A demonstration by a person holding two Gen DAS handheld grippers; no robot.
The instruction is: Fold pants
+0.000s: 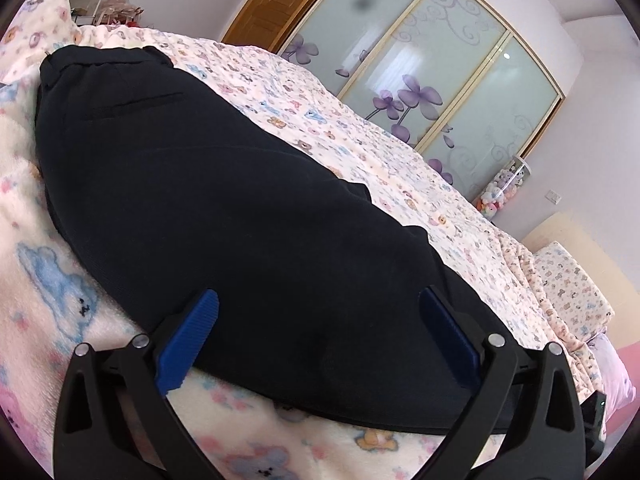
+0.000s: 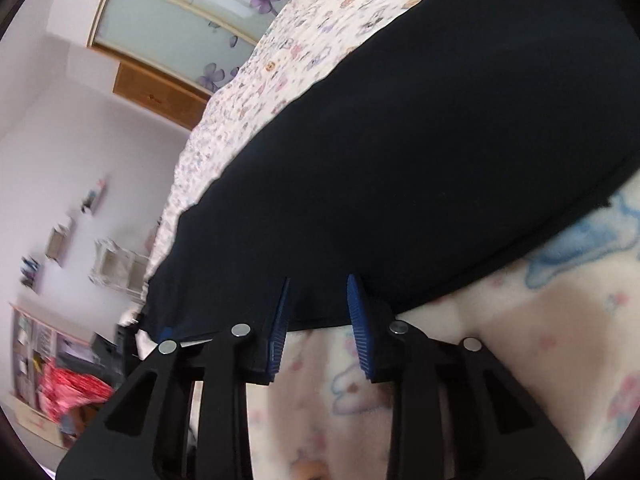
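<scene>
I see a bed (image 1: pixel 420 152) covered by a pale blanket printed with small bears, and a fleecier blanket (image 1: pixel 60 280) with bigger blue bears along its near edge. Beyond the far edge stands a wardrobe (image 1: pixel 460 92) with frosted sliding doors and purple flowers, beside a wooden door (image 1: pixel 276 4). A clear tube of plush toys (image 1: pixel 504 188) stands near the wardrobe's right end.

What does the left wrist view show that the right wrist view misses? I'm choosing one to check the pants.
Only the left wrist view shows the waistband end with its slit pocket, a tub of plush toys, and the left tongs spread wide over the cloth. Only the right wrist view shows wall shelves, red clutter, and the right tongs narrowly open at the pants' near edge. Both show the dark pants, the printed bedspread and the flowered wardrobe doors.
</scene>
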